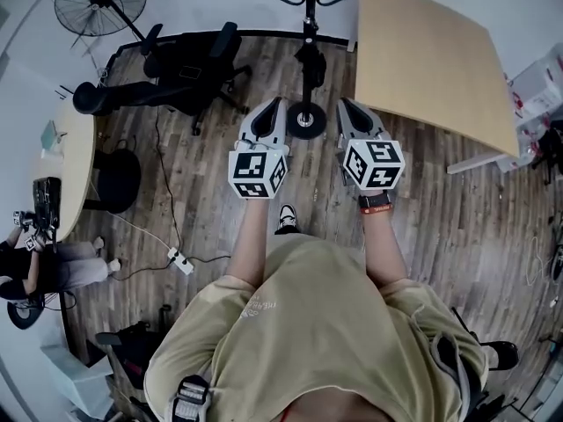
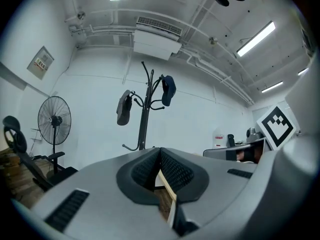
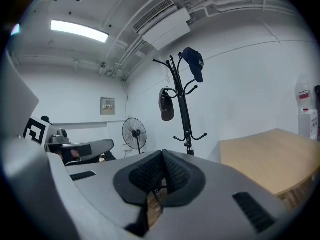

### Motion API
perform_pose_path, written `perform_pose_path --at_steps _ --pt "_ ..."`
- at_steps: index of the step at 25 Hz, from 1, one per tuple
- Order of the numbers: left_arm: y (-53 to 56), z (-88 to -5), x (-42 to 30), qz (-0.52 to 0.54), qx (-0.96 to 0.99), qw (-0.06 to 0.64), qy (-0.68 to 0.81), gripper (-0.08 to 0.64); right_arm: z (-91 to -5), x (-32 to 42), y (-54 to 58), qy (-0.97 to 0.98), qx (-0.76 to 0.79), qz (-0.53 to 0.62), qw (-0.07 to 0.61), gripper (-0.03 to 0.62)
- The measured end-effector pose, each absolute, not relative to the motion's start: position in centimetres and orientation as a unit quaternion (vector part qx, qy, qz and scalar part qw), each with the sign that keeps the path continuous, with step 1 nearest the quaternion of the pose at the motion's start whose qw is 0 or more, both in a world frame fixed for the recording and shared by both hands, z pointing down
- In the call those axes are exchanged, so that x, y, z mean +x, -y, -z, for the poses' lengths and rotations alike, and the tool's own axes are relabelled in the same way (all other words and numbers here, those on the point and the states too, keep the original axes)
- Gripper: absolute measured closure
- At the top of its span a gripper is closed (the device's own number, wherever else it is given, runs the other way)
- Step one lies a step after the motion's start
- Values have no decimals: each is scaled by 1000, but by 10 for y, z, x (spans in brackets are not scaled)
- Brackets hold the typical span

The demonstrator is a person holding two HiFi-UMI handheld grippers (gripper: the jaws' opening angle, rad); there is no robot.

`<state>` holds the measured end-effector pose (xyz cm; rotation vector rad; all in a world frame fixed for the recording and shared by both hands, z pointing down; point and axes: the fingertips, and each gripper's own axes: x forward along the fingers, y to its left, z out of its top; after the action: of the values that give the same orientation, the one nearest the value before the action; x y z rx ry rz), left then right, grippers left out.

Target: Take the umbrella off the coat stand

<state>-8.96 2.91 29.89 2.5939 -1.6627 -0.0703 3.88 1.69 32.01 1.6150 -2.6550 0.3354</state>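
currently, approach stage. umbrella (image 2: 124,107): folded, hanging from a hook (image 2: 135,101) of the coat stand (image 2: 145,121), lower than the dark cap (image 2: 168,90) on another hook. left gripper (image 2: 160,153), right gripper (image 3: 162,155): both well short of the stand, jaws pressed together, empty. advice: spread one pair of jaws before arrival, pinch the umbrella's body, lift until it clears the hook.

Pedestal fan (image 1: 99,3) upper L, black office chair (image 1: 189,64) beside it; light-wood tabletop (image 1: 431,60) R; white pwr strip (image 1: 179,261) (cable attached) on plank floor (image 1: 211,209).
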Motion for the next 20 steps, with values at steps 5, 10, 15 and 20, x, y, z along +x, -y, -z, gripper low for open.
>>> perform_pose_path --at_steps 5,10,15,20 --pt "23 -315 -116 19 849 52 525 537 -328 11 30 844 526 -109 10 578" --pt "58 -328 -129 11 869 45 492 537 -342 -24 61 843 526 -109 17 578" --pt "95 -346 -132 20 874 64 481 537 -368 -24 85 838 531 -122 31 578" --pt "125 -364 -119 2 884 68 463 537 -390 -18 119 838 525 -142 32 578"
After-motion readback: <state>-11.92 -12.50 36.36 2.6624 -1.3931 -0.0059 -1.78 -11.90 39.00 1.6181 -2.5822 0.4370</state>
